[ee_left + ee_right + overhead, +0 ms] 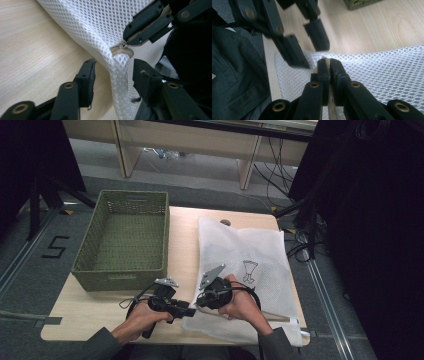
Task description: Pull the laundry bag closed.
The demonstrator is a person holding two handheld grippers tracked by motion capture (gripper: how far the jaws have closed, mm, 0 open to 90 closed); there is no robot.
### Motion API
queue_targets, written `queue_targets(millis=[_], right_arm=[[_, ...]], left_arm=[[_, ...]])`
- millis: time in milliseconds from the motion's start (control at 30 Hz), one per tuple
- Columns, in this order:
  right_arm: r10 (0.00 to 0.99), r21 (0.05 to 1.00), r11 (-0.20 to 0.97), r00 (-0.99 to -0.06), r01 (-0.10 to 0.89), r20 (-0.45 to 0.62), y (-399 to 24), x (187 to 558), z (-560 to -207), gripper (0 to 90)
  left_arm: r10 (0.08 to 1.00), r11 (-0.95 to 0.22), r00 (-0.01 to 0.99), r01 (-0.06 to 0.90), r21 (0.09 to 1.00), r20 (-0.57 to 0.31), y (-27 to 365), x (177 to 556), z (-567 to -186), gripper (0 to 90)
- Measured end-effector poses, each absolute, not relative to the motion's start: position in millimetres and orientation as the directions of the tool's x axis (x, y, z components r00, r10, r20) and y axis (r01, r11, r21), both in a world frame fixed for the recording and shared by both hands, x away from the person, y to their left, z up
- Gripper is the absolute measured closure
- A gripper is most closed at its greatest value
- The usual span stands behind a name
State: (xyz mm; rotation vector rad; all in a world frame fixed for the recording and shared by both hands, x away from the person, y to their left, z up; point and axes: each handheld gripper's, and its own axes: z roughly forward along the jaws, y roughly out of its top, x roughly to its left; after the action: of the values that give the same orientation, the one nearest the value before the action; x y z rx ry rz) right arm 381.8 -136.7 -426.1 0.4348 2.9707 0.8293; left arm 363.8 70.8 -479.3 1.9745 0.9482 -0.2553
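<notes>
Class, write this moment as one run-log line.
left hand-held gripper: open astride mesh bag corner | right hand-held gripper: shut on zipper end | basket: left of bag

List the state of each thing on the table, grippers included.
Mesh laundry bag: flat on the table, near corner lifted.
Zipper end: pinched by the right gripper.
Green woven basket: upright, empty.
Left gripper: open, astride the bag's corner.
Right gripper: shut on the zipper end.
</notes>
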Motion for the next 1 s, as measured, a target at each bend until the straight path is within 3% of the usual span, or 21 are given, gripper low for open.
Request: queue_targets(millis=[233,667,1000], right_arm=[[0.254,0.523,0.818,-0.966,0.238,0.041,-140.0,379.9,-426.5,87.9],[0.243,0.517,0.825,-0.969,0.228,0.041,-143.7,374.9,-424.8,87.9],[0.240,0.513,0.830,-0.970,0.221,0.029,-145.4,372.9,-425.5,87.8]], left_arm=[[0.570,-0.244,0.640,0.731,0.637,-0.515,80.1,378.9,-473.4,51.1],[0.593,-0.188,0.546,0.808,0.558,-0.591,47.9,406.5,-483.9,49.5],[0.563,-0.174,0.515,0.838,0.517,-0.646,38.2,414.7,-490.8,57.2]])
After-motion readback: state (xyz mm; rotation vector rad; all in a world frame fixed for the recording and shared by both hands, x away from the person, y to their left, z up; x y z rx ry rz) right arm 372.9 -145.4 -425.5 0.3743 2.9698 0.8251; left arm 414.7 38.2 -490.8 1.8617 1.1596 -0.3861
